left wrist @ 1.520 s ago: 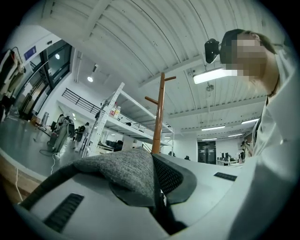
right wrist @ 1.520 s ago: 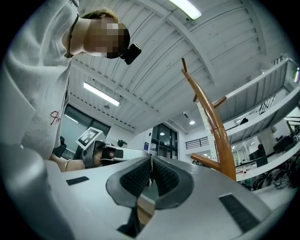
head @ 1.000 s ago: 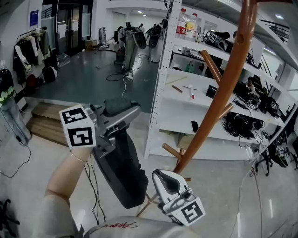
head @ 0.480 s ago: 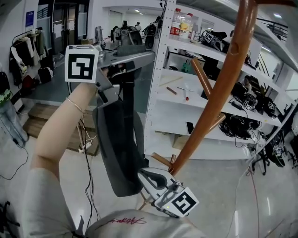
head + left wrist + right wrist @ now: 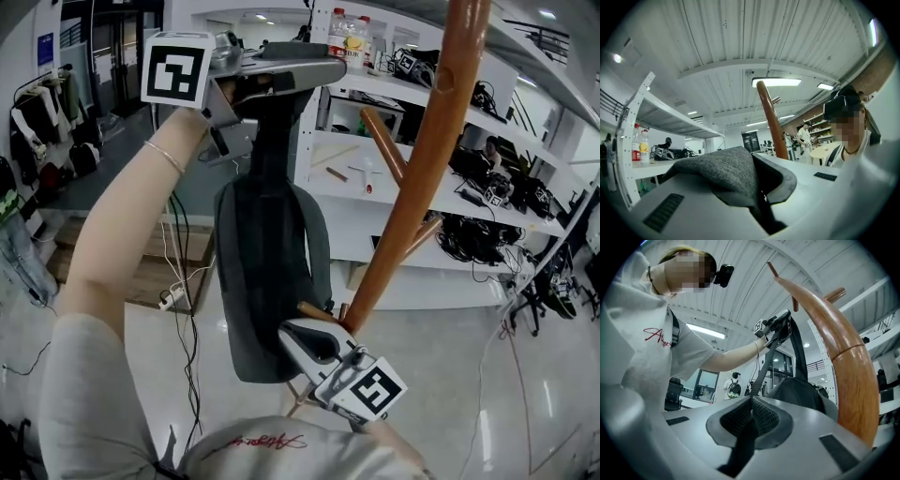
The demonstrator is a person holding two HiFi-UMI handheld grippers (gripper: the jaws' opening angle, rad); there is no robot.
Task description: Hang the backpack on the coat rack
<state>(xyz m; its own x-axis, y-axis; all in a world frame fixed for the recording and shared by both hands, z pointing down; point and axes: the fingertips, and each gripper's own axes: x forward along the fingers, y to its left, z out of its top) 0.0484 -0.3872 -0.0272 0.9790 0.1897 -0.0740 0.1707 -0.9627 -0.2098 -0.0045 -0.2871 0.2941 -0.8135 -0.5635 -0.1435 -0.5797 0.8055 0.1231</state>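
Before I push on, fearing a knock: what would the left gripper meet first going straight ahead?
Probably the coat rack's pole, just ahead of the left gripper beyond the backpack it grips; depth unclear.

The left gripper (image 5: 314, 75), raised high, grips the dark backpack (image 5: 267, 272) by its top beside the wooden coat rack (image 5: 422, 159). The right gripper (image 5: 302, 342) sits low by the backpack's bottom.

The backpack (image 5: 267, 267) is dark grey, the coat rack (image 5: 427, 159) glossy orange-brown; the cube (image 5: 178, 67) on the left hand-held gripper (image 5: 336, 69) bears black-and-white squares.
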